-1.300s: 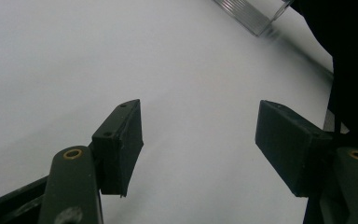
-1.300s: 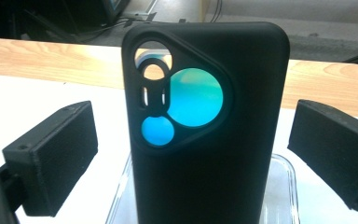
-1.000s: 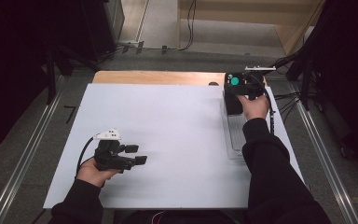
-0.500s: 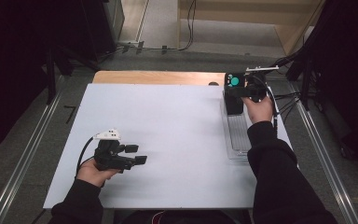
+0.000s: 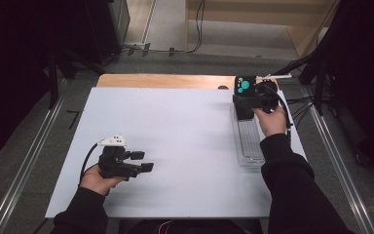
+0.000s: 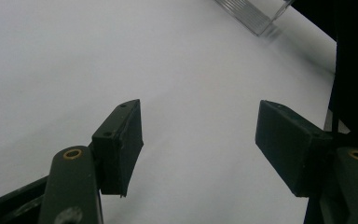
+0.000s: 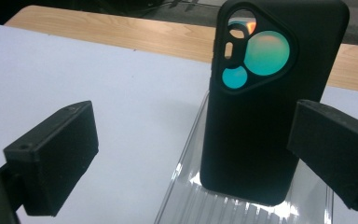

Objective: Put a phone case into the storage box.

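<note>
Black and matte, the phone case (image 7: 272, 100) stands upright in the far end of a clear ribbed plastic tray (image 7: 191, 205), its camera cut-out at the top showing teal and orange patches. In the high view the case (image 5: 244, 95) sits at about two o'clock on the white tabletop (image 5: 185, 126), and the tray (image 5: 248, 141) runs from it back toward the person at five o'clock.

Around the case, the right gripper (image 7: 205, 158) holds its jaws wide apart. In the right gripper view the left jaw stands clear of the case over bare white surface, while the right jaw overlaps the case's lower right edge; whether that pad touches the case I cannot tell. Nothing is clamped. From above, the right gripper (image 5: 260, 97) sits just beside the case at its three o'clock side, with the right hand (image 5: 271, 119) behind it.

Well apart, at about eight o'clock on the tabletop, the left gripper (image 5: 143, 162) rests in the left hand (image 5: 100, 179), pointing toward three o'clock. Its own view shows the jaws (image 6: 198, 135) spread wide with only white tabletop between them, and a corner of the tray (image 6: 254, 14) at one o'clock.

The high view adds a strip of bare wood (image 5: 165, 80) along the tabletop's twelve o'clock edge, the grey floor beyond, and metal rails on both sides. The right gripper view alone makes the case's cut-out shape and the tray's ribs plain.
</note>
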`<action>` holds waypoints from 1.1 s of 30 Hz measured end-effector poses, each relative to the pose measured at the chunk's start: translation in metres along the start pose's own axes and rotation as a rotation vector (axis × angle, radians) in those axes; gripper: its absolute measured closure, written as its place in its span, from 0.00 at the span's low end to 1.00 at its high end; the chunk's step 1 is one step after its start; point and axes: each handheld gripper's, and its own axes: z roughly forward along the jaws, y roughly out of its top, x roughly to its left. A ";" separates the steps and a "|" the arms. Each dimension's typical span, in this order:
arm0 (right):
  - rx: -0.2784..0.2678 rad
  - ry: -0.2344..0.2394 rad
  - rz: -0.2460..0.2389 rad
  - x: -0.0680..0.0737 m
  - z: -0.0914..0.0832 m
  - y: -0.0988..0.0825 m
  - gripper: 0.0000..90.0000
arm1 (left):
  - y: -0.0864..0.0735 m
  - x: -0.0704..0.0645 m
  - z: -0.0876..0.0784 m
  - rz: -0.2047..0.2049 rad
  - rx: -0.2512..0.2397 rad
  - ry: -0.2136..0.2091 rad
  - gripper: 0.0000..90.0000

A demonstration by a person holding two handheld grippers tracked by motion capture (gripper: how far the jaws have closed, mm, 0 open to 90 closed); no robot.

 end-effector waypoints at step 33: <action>0.037 0.203 -0.096 0.040 -0.023 -0.044 0.14 | 0.002 -0.001 0.003 0.008 0.017 -0.017 0.36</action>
